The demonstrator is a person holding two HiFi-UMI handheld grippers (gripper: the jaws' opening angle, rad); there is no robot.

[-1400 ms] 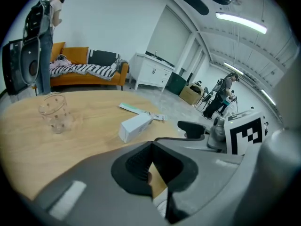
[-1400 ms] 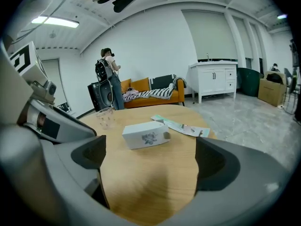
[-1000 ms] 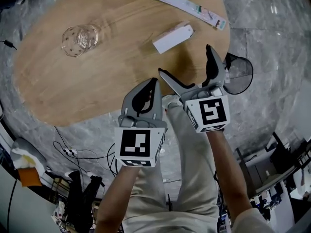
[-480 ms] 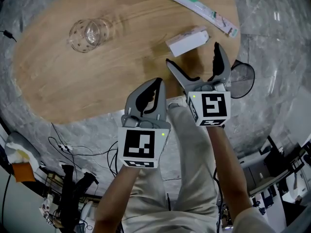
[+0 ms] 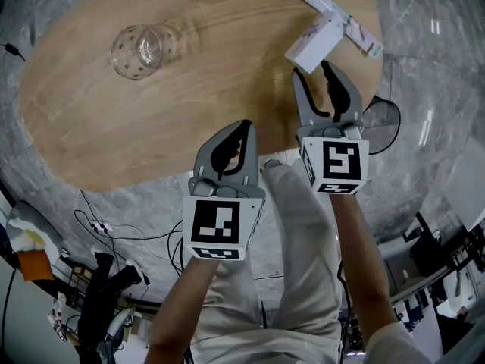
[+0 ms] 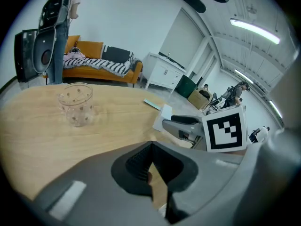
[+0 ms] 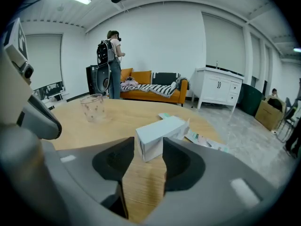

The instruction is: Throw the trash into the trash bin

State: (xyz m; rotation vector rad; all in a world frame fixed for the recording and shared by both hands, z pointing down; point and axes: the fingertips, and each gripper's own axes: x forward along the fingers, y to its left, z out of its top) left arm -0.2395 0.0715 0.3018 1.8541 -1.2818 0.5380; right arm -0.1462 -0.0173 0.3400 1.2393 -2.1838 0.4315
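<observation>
A white box [image 5: 314, 42] lies near the far right edge of the oval wooden table [image 5: 189, 112], its far end against a flat green-and-white packet [image 5: 326, 7]. My right gripper [image 5: 313, 73] has its two jaws against the sides of the box's near end [image 7: 150, 147]. My left gripper [image 5: 241, 131] is shut and empty, and hovers at the table's near edge. A black mesh trash bin [image 5: 381, 118] stands on the floor to the right of the table, partly hidden behind the right gripper.
A clear dotted glass [image 5: 142, 48] lies on its side at the table's far left. Cables [image 5: 106, 237] trail on the marble floor below the near edge. Beyond the table stand a person with a backpack [image 7: 112, 62], an orange sofa [image 7: 150, 92] and a white cabinet [image 7: 218, 86].
My right gripper has moved forward to the white box and its jaws have narrowed from wide apart onto it. The box has turned and slid towards the packet. The left gripper stayed put.
</observation>
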